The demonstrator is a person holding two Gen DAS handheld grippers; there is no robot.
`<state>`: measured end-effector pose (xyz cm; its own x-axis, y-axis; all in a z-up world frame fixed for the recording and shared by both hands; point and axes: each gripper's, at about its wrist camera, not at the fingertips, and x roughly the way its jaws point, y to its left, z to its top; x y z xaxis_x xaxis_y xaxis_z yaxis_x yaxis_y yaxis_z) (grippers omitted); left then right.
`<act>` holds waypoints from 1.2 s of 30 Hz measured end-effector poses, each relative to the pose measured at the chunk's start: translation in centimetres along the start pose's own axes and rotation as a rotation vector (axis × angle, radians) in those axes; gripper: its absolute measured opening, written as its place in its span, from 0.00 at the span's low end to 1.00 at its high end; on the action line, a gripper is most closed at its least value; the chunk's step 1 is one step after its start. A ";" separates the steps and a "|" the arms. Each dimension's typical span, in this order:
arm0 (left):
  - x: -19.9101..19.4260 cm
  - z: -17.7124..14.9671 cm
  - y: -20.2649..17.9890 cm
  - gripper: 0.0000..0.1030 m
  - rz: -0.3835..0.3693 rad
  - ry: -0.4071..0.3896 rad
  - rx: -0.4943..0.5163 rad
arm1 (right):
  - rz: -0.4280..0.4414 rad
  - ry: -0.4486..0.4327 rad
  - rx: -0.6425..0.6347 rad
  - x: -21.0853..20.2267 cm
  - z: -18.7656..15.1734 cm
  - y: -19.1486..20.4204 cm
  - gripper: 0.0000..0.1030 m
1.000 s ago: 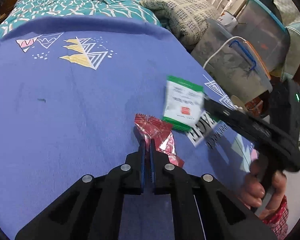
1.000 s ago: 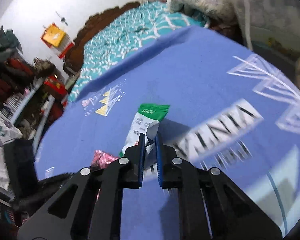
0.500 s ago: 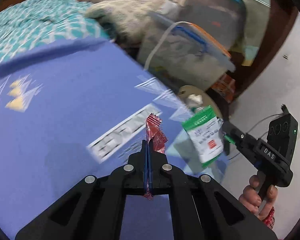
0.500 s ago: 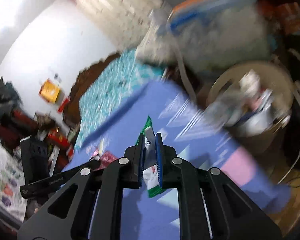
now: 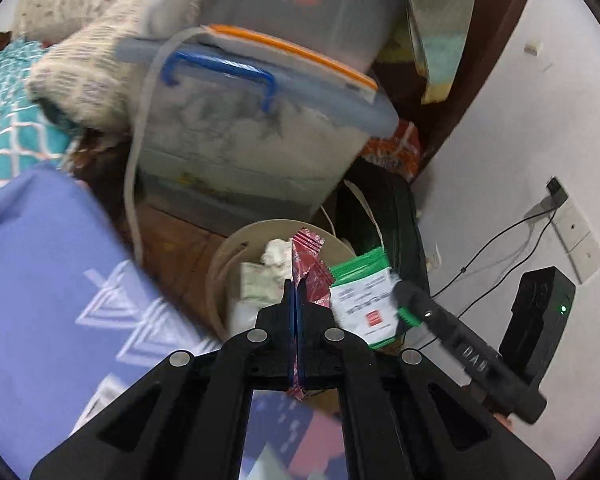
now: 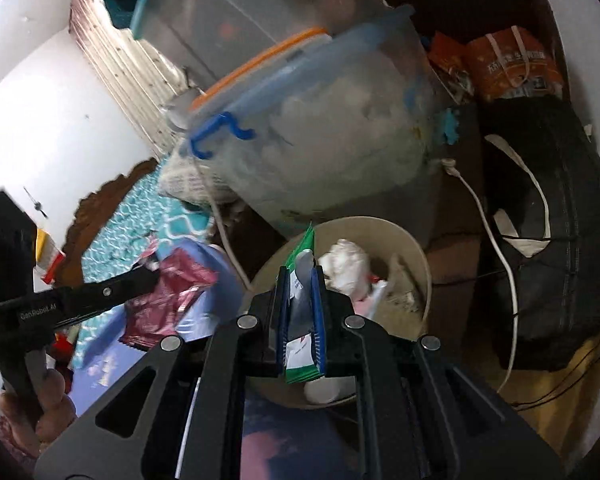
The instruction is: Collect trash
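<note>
My left gripper [image 5: 295, 286] is shut on a red foil wrapper [image 5: 310, 264], which stands up over the beige round trash bin [image 5: 236, 252]. To its right, the right gripper [image 5: 404, 294] carries a green-and-white packet [image 5: 366, 300] above the same bin. In the right wrist view my right gripper [image 6: 299, 276] is shut on that green-and-white packet [image 6: 300, 308], held edge-on over the trash bin [image 6: 416, 252], which holds crumpled white paper [image 6: 346, 264]. The left gripper [image 6: 148, 276] with the red wrapper [image 6: 168, 300] shows at the left.
A clear storage box with blue handle and orange-edged lid [image 5: 256, 120] stands right behind the bin. A black bag [image 6: 556, 232] and white cords [image 6: 500, 256] lie to the bin's right. The purple printed sheet [image 5: 48, 288] covers the bed at the left.
Both grippers swung off the purple bed sheet toward the right, each keeping its wrapper, and now hang over the trash bin beside the bed.
</note>
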<state>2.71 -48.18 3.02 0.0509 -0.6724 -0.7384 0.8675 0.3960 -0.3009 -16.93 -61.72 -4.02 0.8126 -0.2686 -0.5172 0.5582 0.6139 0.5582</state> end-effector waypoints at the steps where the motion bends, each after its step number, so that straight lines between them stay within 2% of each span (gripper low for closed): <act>1: 1.5 0.3 -0.5 0.01 -0.006 0.023 0.005 | -0.001 0.012 0.000 0.9 -0.1 -0.1 0.15; 3: 3.9 0.6 -1.0 0.04 -0.003 0.069 0.015 | 0.010 0.032 0.010 2.4 -0.1 -0.8 0.17; 4: 5.1 0.8 -1.3 0.25 0.005 0.096 0.018 | 0.024 0.042 0.021 2.9 -0.2 -1.1 0.31; 5: 6.1 0.8 -1.4 0.55 0.023 0.121 0.013 | 0.041 0.052 0.035 3.5 -0.5 -0.8 0.62; 6: 6.5 0.6 -1.3 0.61 0.036 0.117 0.006 | 0.049 0.050 0.048 3.5 -0.8 -0.5 0.75; 7: 6.5 0.5 -1.3 0.60 0.039 0.100 0.005 | 0.046 0.025 0.060 3.4 -0.8 -0.6 0.78; 8: 6.4 0.4 -1.3 0.61 0.036 0.092 0.008 | 0.035 -0.012 0.065 3.0 -0.7 -0.8 0.77; 11: 5.5 0.2 -1.0 0.61 0.026 0.084 0.001 | 0.043 -0.035 0.080 2.1 -0.5 -1.2 0.76; 15: 2.5 -0.6 -0.8 0.61 0.025 0.037 0.005 | 0.043 -0.091 0.144 0.0 -0.8 -2.0 0.75; 21: -3.0 -4.6 -0.7 0.65 0.088 -0.037 0.044 | 0.038 -0.100 0.186 -4.2 -5.8 -0.8 0.75; 27: -7.6 -10.5 0.7 0.72 0.191 -0.080 0.097 | -0.025 -0.063 0.126 -6.2 -12.1 4.7 0.77; 34: -12.9 -16.4 3.7 0.82 0.320 -0.118 0.087 | -0.068 -0.041 0.086 -8.2 -18.1 10.7 0.95; 36: -14.6 -17.7 4.3 0.87 0.353 -0.141 0.083 | -0.104 -0.025 0.080 -8.6 -19.3 12.1 0.96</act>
<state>-3.05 -25.58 1.77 0.4163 -0.5855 -0.6956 0.8211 0.5707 0.0110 -20.43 -37.66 -5.36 0.7528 -0.3470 -0.5593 0.6506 0.5210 0.5525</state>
